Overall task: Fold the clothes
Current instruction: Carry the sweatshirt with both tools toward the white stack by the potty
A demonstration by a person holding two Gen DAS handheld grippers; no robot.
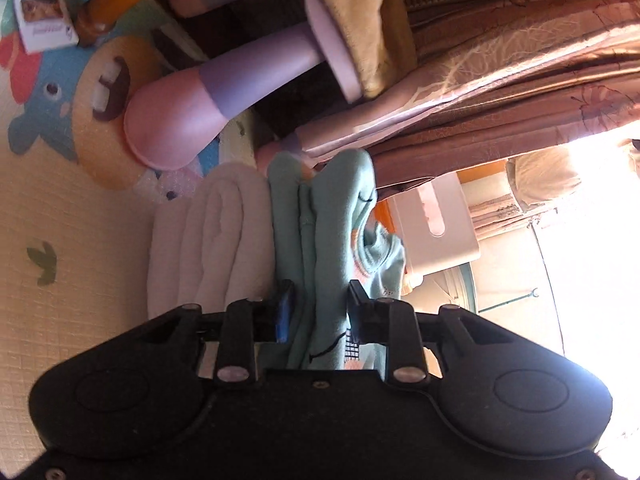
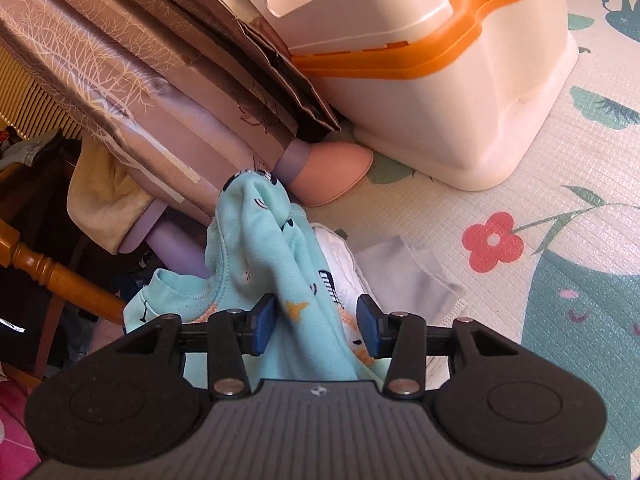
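A teal printed garment point(image 1: 340, 216) is bunched into a thick fold and runs forward from between the fingers of my left gripper point(image 1: 320, 304), which is shut on it. In the right wrist view the same teal garment point(image 2: 272, 248) rises to a peak ahead, and my right gripper point(image 2: 316, 316) is closed around another bunched part of it. Against the teal fabric on its left lies a folded white cloth point(image 1: 208, 240). That white cloth point(image 2: 340, 256) and a pale grey piece point(image 2: 408, 272) lie on the play mat point(image 2: 520, 152) just beyond the right gripper.
A white and orange plastic bin point(image 2: 440, 92) stands on the mat ahead right. A purple and pink stool leg point(image 1: 192, 108), brown patterned fabric point(image 2: 100, 72) and a wooden furniture leg point(image 2: 52, 276) crowd the far and left sides. A small box point(image 1: 42, 12) lies on the mat.
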